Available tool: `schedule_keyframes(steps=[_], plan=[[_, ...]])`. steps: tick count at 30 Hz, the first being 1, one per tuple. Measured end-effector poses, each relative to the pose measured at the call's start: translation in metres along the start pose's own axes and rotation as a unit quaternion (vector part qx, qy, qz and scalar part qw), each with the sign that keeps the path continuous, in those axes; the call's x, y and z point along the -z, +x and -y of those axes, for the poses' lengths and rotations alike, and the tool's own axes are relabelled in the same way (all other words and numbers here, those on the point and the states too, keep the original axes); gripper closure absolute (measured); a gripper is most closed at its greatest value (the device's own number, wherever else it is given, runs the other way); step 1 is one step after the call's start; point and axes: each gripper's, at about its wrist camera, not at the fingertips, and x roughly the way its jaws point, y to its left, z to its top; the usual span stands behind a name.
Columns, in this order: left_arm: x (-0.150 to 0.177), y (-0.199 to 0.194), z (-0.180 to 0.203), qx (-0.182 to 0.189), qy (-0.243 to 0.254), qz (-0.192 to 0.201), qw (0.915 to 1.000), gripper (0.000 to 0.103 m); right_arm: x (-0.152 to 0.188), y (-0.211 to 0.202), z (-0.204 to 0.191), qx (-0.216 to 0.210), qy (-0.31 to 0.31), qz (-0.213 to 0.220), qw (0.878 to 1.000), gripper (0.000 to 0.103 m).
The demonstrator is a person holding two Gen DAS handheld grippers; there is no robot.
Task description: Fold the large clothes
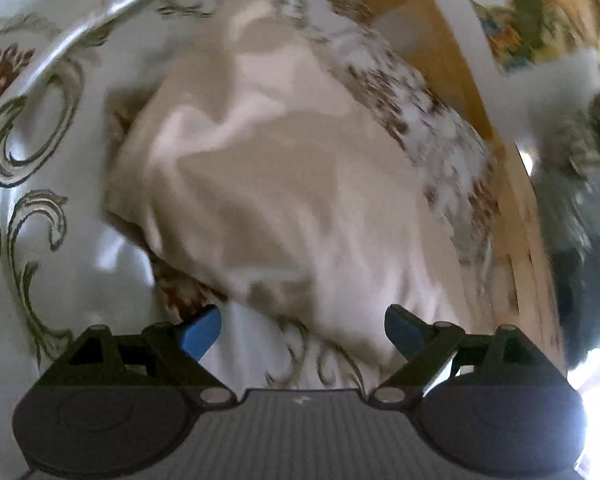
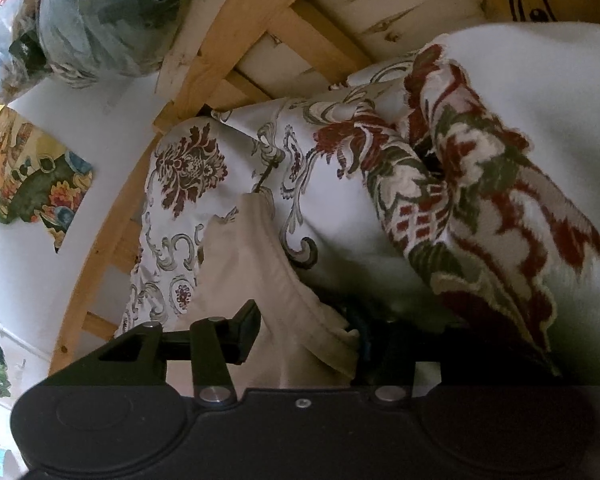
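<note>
Biggest risk: beige garment (image 1: pixel 268 168) slumping out of its fold, since left claw (image 1: pixel 302 334) gapes wide with nothing clamped. Lying rumpled on the floral bedspread (image 1: pixel 40 152), one end pinched in the right claw (image 2: pixel 300 332); a tug there could drag the whole pile crooked. Could also snag on the wooden bed frame (image 2: pixel 228 32) right alongside. Stuffed plastic bag (image 2: pixel 100 20) crowding the far corner too.

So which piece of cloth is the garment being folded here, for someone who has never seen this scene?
Start at the wooden slatted frame, then the floral patterned cover spread beside it. On that cover lies the beige garment, one end between the right gripper fingers. It is the only plain, unpatterned cloth; everything around it carries red and green scrollwork.
</note>
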Motion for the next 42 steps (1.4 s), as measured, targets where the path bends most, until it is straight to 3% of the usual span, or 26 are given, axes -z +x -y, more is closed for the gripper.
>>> schedule_keyframes(steps=[3, 4, 5, 7, 10, 13, 17, 18, 19, 21, 25, 28, 30, 32, 34, 37, 42], plan=[[-0.017, 0.004, -0.013, 0.022, -0.018, 0.000, 0.9996, 0.050, 0.002, -0.002, 0.000, 0.011, -0.006, 0.005, 1.000, 0.069], [-0.020, 0.002, -0.014, 0.030, -0.023, 0.007, 0.9992, 0.073, 0.003, -0.002, 0.001, 0.005, -0.009, 0.005, 1.000, 0.071], [-0.022, 0.002, -0.014, 0.031, -0.022, 0.013, 0.9992, 0.077, 0.004, -0.004, 0.001, 0.000, -0.014, 0.005, 1.000, 0.075], [-0.026, -0.007, -0.008, 0.009, 0.002, 0.029, 0.9995, 0.094, 0.006, -0.012, 0.001, -0.008, -0.022, 0.006, 1.000, 0.078], [-0.029, -0.026, 0.001, -0.021, 0.040, 0.064, 0.9969, 0.101, 0.018, -0.031, 0.000, -0.011, -0.024, 0.006, 1.000, 0.080], [-0.032, -0.041, -0.001, -0.042, 0.039, 0.078, 0.9953, 0.103, 0.035, -0.049, -0.001, -0.012, -0.054, 0.010, 0.998, 0.081], [-0.030, -0.044, -0.014, -0.021, 0.012, 0.072, 0.9971, 0.097, 0.046, -0.055, -0.005, 0.001, -0.120, 0.019, 0.993, 0.070], [-0.030, -0.043, -0.018, -0.001, -0.003, 0.072, 0.9974, 0.081, 0.048, -0.058, -0.008, 0.006, -0.146, 0.031, 0.989, 0.065], [-0.031, -0.042, -0.022, 0.027, -0.021, 0.070, 0.9970, 0.054, 0.051, -0.062, -0.012, 0.007, -0.177, 0.041, 0.983, 0.061], [-0.029, -0.038, -0.028, 0.057, -0.056, 0.063, 0.9948, 0.032, 0.058, -0.070, -0.019, 0.008, -0.220, 0.053, 0.974, 0.040], [-0.031, -0.025, -0.028, 0.005, -0.041, 0.056, 0.9976, 0.027, 0.083, -0.090, -0.037, 0.059, -0.281, 0.104, 0.952, 0.028], [-0.035, -0.017, -0.025, -0.002, -0.034, 0.063, 0.9975, 0.019, 0.100, -0.098, -0.052, 0.052, -0.292, 0.128, 0.947, 0.016], [-0.035, -0.014, -0.021, 0.006, -0.023, 0.064, 0.9977, 0.017, 0.110, -0.097, -0.071, 0.046, -0.330, 0.151, 0.931, 0.008], [-0.034, -0.012, -0.015, 0.002, 0.002, 0.067, 0.9977, 0.015, 0.120, -0.085, -0.096, 0.019, -0.391, 0.163, 0.906, 0.001], [-0.033, -0.010, -0.010, -0.010, 0.026, 0.073, 0.9970, 0.012, 0.125, -0.062, -0.122, -0.006, -0.431, 0.145, 0.891, 0.001], [-0.031, -0.010, -0.007, -0.024, 0.047, 0.079, 0.9955, 0.009, 0.133, -0.016, -0.158, -0.047, -0.462, 0.085, 0.881, 0.002], [-0.031, -0.010, -0.013, -0.019, 0.042, 0.087, 0.9951, 0.005, 0.166, 0.034, -0.188, -0.074, -0.485, 0.040, 0.871, 0.003]])
